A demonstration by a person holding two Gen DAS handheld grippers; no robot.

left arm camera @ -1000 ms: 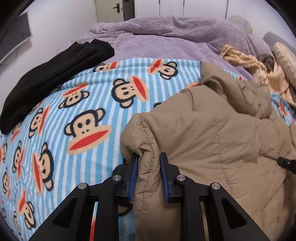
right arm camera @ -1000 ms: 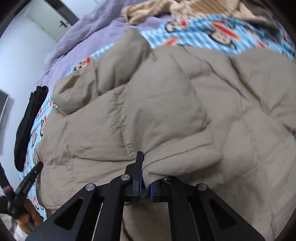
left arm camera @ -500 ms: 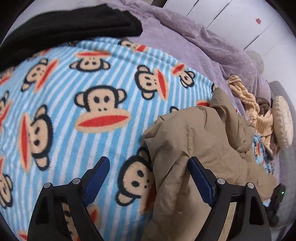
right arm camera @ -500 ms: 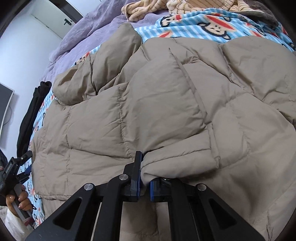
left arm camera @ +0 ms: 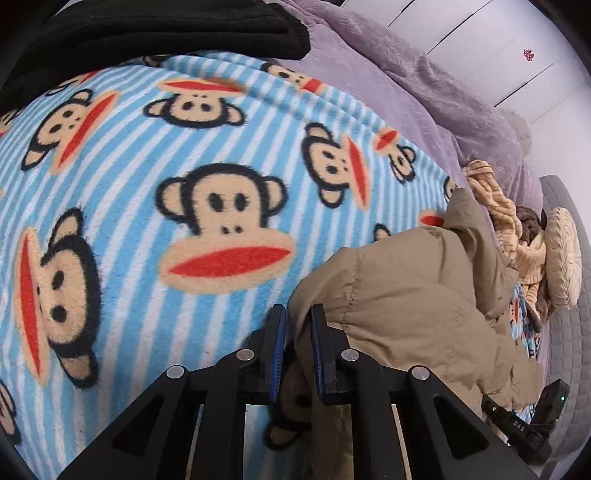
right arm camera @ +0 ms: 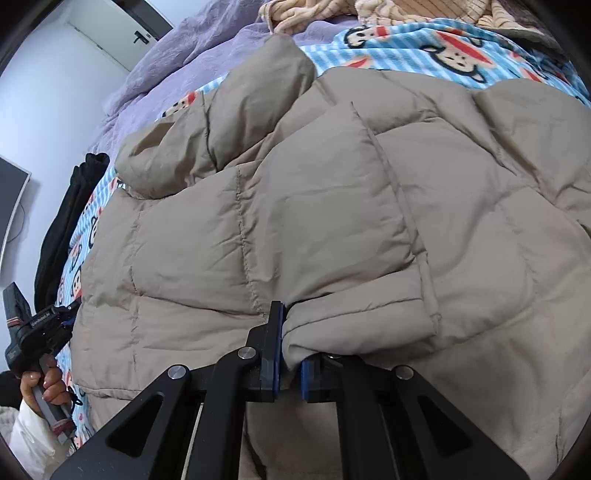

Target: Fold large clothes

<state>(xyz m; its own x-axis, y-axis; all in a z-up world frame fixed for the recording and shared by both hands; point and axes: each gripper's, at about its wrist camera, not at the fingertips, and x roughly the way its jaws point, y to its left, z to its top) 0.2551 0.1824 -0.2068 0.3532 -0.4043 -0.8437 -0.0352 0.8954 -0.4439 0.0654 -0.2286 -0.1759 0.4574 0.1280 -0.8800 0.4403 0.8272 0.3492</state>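
A tan puffer jacket lies spread on a blue striped monkey-print blanket. My left gripper is shut on the jacket's left edge, with a fold of fabric pinched between the blue pads. In the right wrist view this gripper shows at the jacket's far left side, held by a hand. My right gripper is shut on a rolled edge of the jacket near the camera. It also appears low at the right of the left wrist view as the right gripper.
A black garment lies at the blanket's far left edge. A purple quilt covers the far side of the bed. A beige striped cloth and a round cushion sit beyond the jacket. A dark screen hangs on the wall.
My left gripper let go of the jacket, stood wide open half a second ago, and has now shut on its edge again. The right gripper kept its hold.
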